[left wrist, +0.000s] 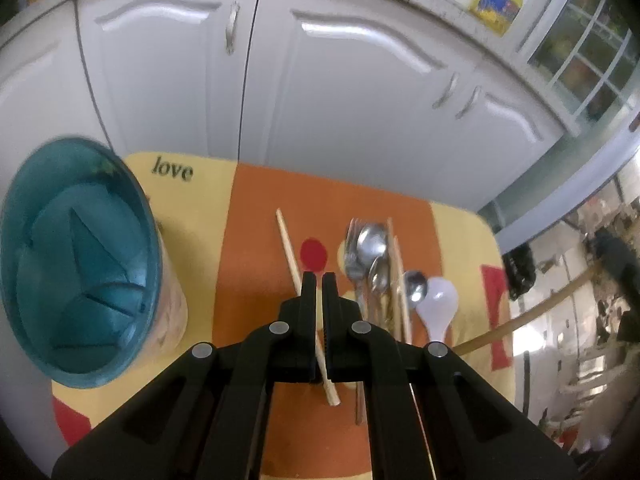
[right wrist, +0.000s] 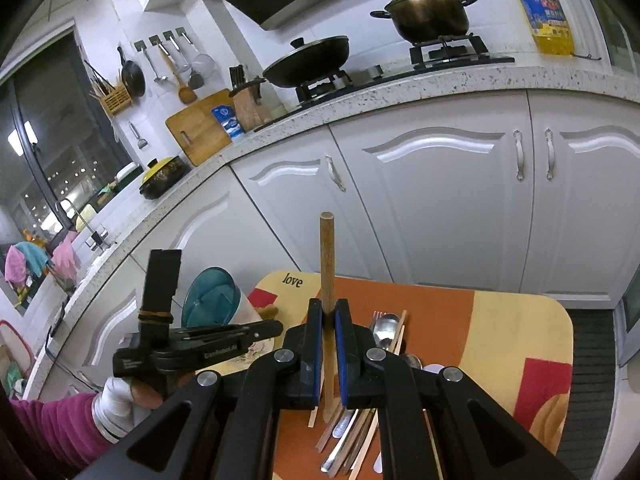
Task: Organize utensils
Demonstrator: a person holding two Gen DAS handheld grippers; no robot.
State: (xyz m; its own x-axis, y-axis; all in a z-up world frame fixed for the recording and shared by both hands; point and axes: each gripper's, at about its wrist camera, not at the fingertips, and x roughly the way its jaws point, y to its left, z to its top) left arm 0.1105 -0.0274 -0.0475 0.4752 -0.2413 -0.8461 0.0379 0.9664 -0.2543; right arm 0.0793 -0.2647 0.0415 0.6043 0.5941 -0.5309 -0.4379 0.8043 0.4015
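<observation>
we are mid-sort. our left gripper [left wrist: 319, 280] is closed on a pale chopstick [left wrist: 289, 246] over the middle of the mat [left wrist: 468, 236]. our right gripper [right wrist: 329, 307] clamps a wooden handle [right wrist: 327, 256] upright. remaining cutlery [left wrist: 370, 256] lies toward the mat's right edge. next, we judge, each goes into the teal holder [left wrist: 76, 256] at its left edge.

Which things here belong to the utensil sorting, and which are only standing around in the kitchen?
For the job:
teal holder
chopstick in the left gripper
wooden handle in the right gripper
metal spoons
fork
white spoon

Just lying about:
oil bottle
pot
wok
cutting board
knife block
</observation>
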